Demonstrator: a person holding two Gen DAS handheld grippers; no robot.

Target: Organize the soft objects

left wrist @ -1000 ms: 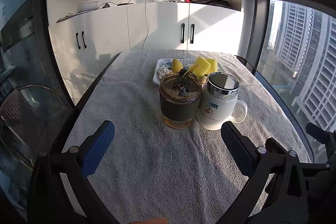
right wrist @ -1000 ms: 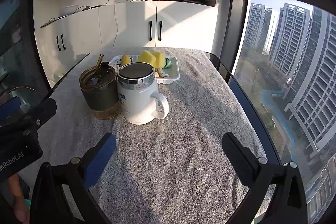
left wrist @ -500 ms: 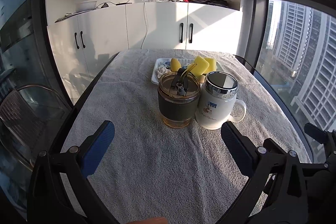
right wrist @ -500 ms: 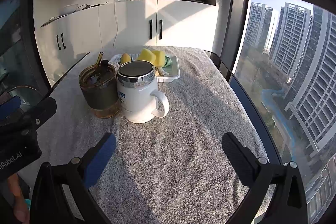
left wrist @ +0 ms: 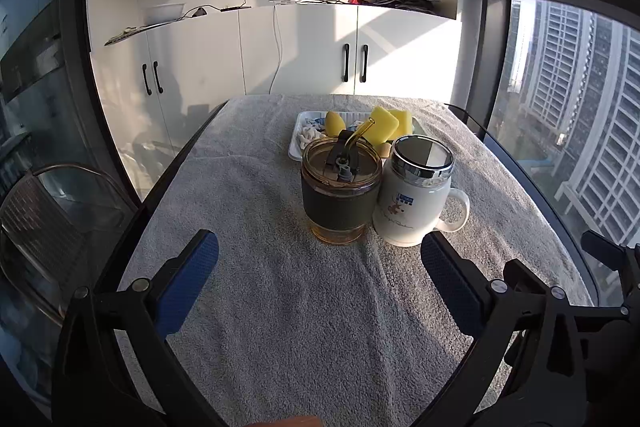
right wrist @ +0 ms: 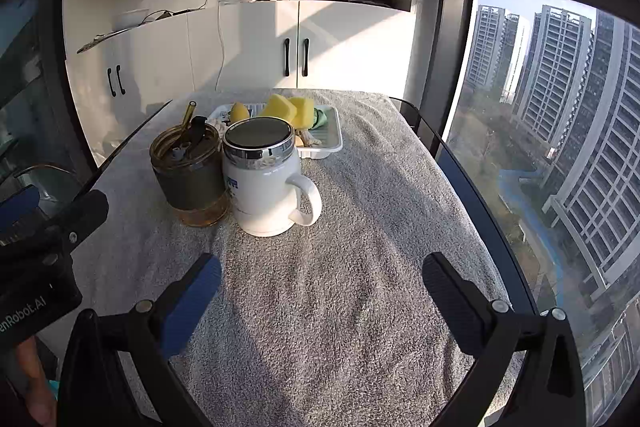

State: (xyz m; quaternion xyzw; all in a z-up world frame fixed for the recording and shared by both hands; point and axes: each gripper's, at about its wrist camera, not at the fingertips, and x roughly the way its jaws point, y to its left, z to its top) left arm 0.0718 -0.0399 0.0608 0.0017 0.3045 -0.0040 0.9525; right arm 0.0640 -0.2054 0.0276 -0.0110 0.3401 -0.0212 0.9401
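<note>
Left tongs [left wrist: 320, 259] and right tongs [right wrist: 322, 273] both spread wide, empty, hovering low over the towel-covered counter [right wrist: 360, 307], probably staged to reach. Soft objects sit in one white tray [right wrist: 330, 147] at the far end: two yellow sponges [right wrist: 278, 109], other bits unclear. Two cups block the path: tumbler [left wrist: 340, 195], mug [left wrist: 414, 203], touching.

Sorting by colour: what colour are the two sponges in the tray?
Yellow. The sponges show best in the right wrist view.
</note>
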